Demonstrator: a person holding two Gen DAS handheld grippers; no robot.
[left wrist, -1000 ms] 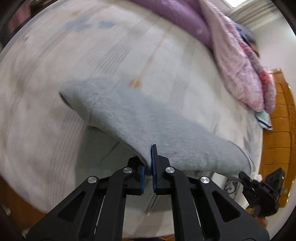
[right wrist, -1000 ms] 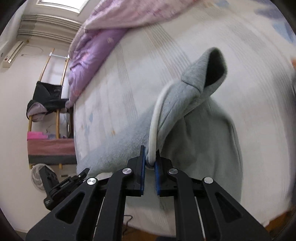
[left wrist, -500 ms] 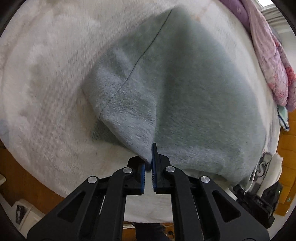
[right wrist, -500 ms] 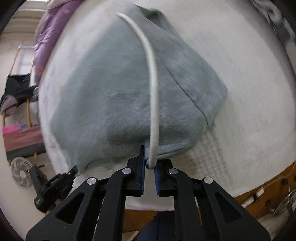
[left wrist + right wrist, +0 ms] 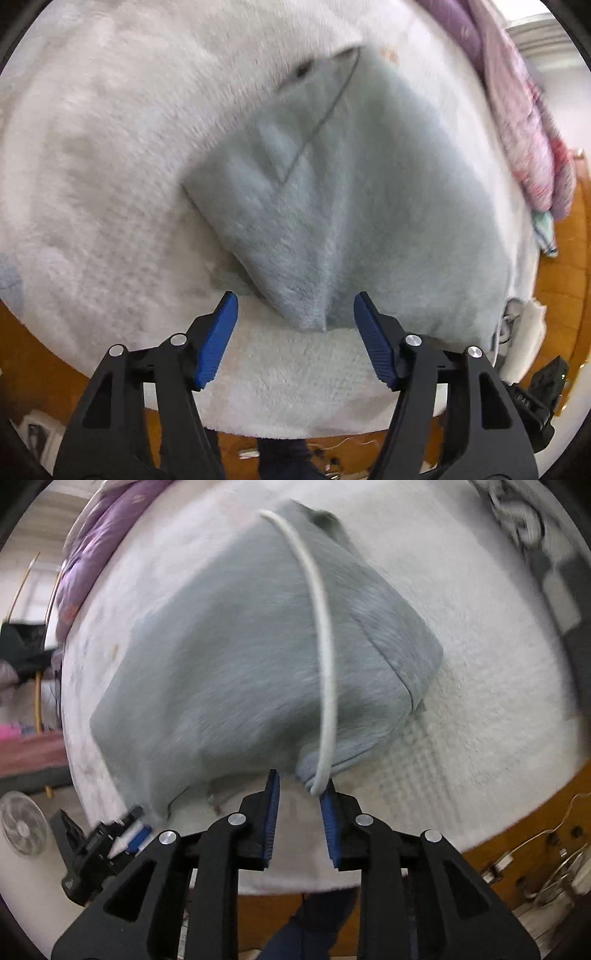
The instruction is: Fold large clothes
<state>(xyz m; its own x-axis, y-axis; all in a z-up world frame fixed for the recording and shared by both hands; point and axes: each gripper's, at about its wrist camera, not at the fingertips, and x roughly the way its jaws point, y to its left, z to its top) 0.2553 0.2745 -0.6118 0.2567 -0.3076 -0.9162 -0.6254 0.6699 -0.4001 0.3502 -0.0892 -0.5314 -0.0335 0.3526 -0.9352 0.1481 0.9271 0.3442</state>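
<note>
Both hand-held grippers have just let go. The left hand-held gripper (image 5: 293,321) and right hand-held gripper (image 5: 301,805) now gape open. The grey hoodie (image 5: 369,206) lies folded on the bed (image 5: 110,147), near its edge. This fold looks done.

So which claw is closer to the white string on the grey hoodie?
Right. The right gripper sits at the string's end; the left gripper is at another hoodie corner, no string there.
</note>
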